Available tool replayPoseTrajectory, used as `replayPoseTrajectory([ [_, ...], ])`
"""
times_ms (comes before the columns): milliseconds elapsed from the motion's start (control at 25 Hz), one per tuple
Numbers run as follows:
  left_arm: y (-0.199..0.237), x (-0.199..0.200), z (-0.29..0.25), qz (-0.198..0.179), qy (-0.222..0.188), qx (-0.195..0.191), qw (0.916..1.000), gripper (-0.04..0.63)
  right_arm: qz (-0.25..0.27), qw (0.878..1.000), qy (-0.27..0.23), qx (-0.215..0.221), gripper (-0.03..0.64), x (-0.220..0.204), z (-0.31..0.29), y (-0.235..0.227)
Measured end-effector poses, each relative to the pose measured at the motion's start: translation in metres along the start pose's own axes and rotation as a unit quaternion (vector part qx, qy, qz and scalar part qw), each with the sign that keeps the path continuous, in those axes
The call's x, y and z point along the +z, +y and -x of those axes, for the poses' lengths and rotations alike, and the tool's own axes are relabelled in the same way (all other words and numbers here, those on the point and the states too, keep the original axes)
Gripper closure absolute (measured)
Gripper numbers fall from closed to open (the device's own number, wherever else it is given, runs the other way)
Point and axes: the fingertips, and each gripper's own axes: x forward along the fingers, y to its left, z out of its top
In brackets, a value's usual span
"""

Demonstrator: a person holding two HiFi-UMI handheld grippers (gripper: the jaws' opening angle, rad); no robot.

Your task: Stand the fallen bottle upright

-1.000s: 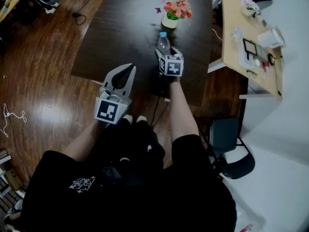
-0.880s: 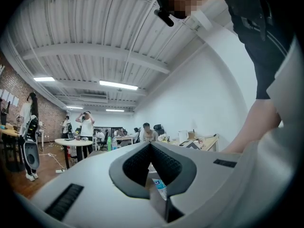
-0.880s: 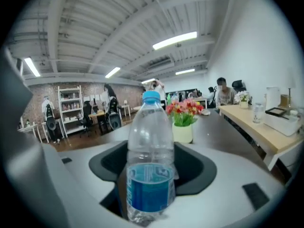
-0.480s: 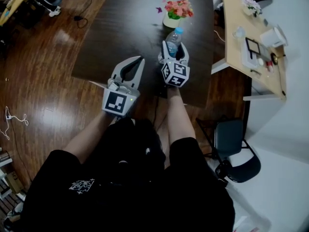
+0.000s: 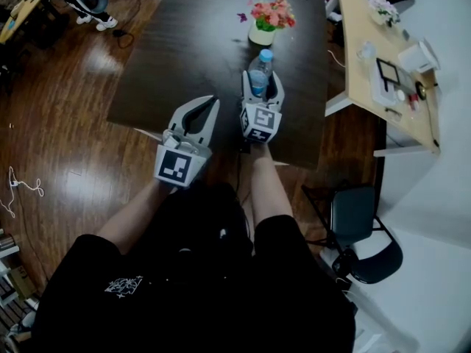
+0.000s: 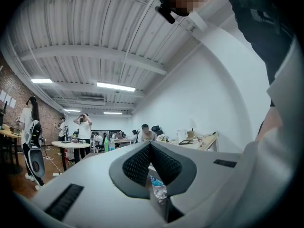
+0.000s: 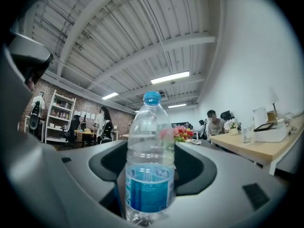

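A clear plastic bottle with a blue cap and blue label stands upright over the dark table, near its front edge. My right gripper is shut on the bottle, one jaw on each side of its lower body. In the right gripper view the bottle fills the gap between the pads, cap up; its base is hidden. My left gripper hovers to the bottle's left, shut and holding nothing. In the left gripper view, part of the bottle shows through the slit below the left gripper's touching tips.
A pot of pink flowers stands on the dark table just beyond the bottle. A light wooden desk with small items is at the right, and a black chair at the lower right. Wooden floor lies to the left.
The right gripper has kept hold of the bottle; it leaned to the right half a second ago and now stands straighter. The left gripper has stayed shut and almost still.
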Motion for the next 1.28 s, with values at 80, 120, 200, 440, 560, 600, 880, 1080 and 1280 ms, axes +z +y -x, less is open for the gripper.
replayPoseTrajectory([
  [80,0.000,-0.002,0.001,0.000,-0.001,0.000,1.0000,0.600,0.001,1.000,0.005,-0.002,0.282,-0.007,0.003,0.001],
  [120,0.001,-0.003,0.002,0.001,0.000,0.001,1.0000,0.599,0.002,1.000,0.008,-0.001,0.282,-0.011,0.004,0.002],
  [200,0.002,-0.003,0.004,0.002,0.000,0.002,1.0000,0.600,0.003,1.000,0.013,0.001,0.282,-0.013,0.007,0.007],
  [440,-0.001,-0.004,0.005,0.005,0.001,-0.004,1.0000,0.599,0.018,1.000,-0.005,-0.002,0.278,-0.016,0.020,0.011],
  [560,-0.003,-0.005,0.006,0.002,0.001,-0.007,1.0000,0.598,0.020,1.000,-0.003,-0.001,0.275,-0.015,0.025,0.012],
  [600,-0.004,-0.005,0.007,0.002,0.001,-0.008,1.0000,0.599,0.021,1.000,0.000,-0.001,0.275,-0.016,0.026,0.012],
  [880,-0.008,0.019,0.011,0.005,0.014,-0.012,0.9998,0.598,0.008,1.000,0.029,-0.002,0.255,-0.007,0.044,0.014],
  [1080,-0.005,0.043,0.014,0.015,0.014,-0.008,0.9998,0.598,-0.010,1.000,0.014,0.005,0.256,0.038,0.073,0.018],
  [1280,-0.015,0.074,0.014,0.014,0.007,-0.017,0.9997,0.598,-0.012,1.000,-0.009,0.025,0.347,0.110,0.117,0.036],
])
